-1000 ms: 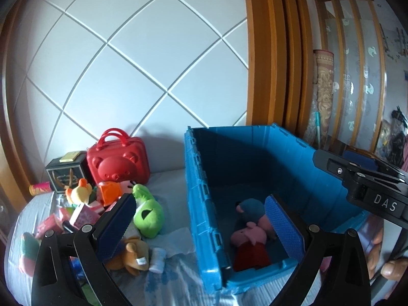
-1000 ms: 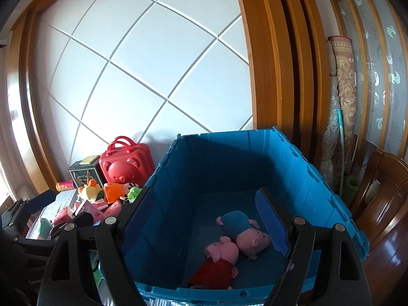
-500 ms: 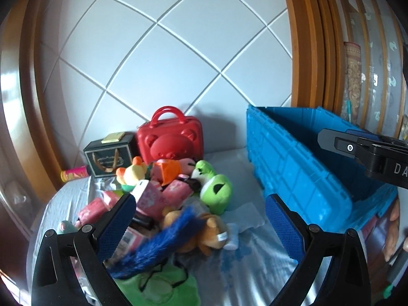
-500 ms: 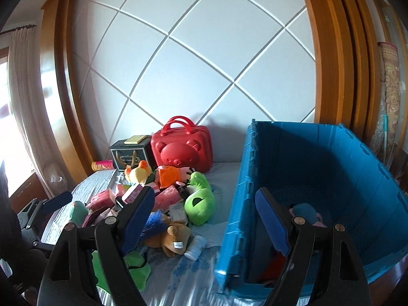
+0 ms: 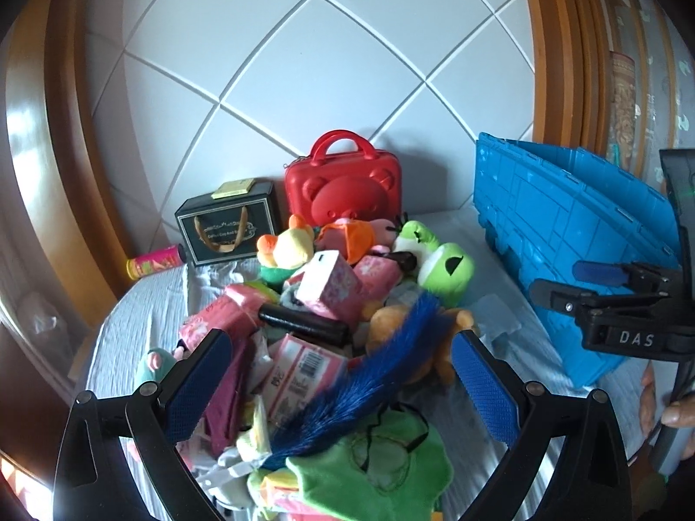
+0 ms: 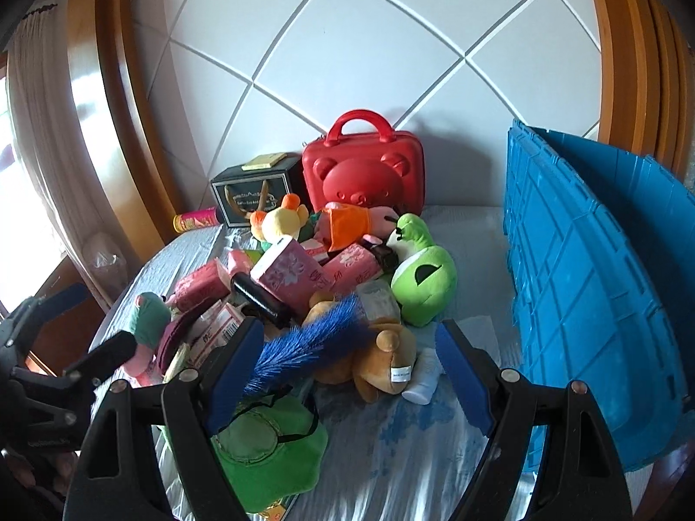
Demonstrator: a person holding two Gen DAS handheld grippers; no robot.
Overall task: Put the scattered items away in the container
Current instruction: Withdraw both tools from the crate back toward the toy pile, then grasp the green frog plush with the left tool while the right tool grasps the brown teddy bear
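Observation:
A pile of toys and packets lies on the bed: a blue feather duster (image 5: 360,377) (image 6: 304,343), a brown teddy (image 6: 382,360), a green frog plush (image 5: 447,267) (image 6: 423,273), pink tissue packs (image 5: 330,282) (image 6: 289,275) and a green cap (image 6: 265,443). The blue crate (image 5: 573,234) (image 6: 595,286) stands at the right. My left gripper (image 5: 343,386) is open and empty over the pile. My right gripper (image 6: 347,377) is open and empty above the duster and teddy; it also shows in the left wrist view (image 5: 608,286).
A red bear-face case (image 5: 343,186) (image 6: 362,173), a black gift box (image 5: 228,225) (image 6: 256,191) and a pink can (image 5: 154,262) stand at the back by the tiled wall. A wooden frame curves along the left side.
Both grippers have swung left from above the crate's inside to over the toy pile, and come closer to it. Both stay open and empty.

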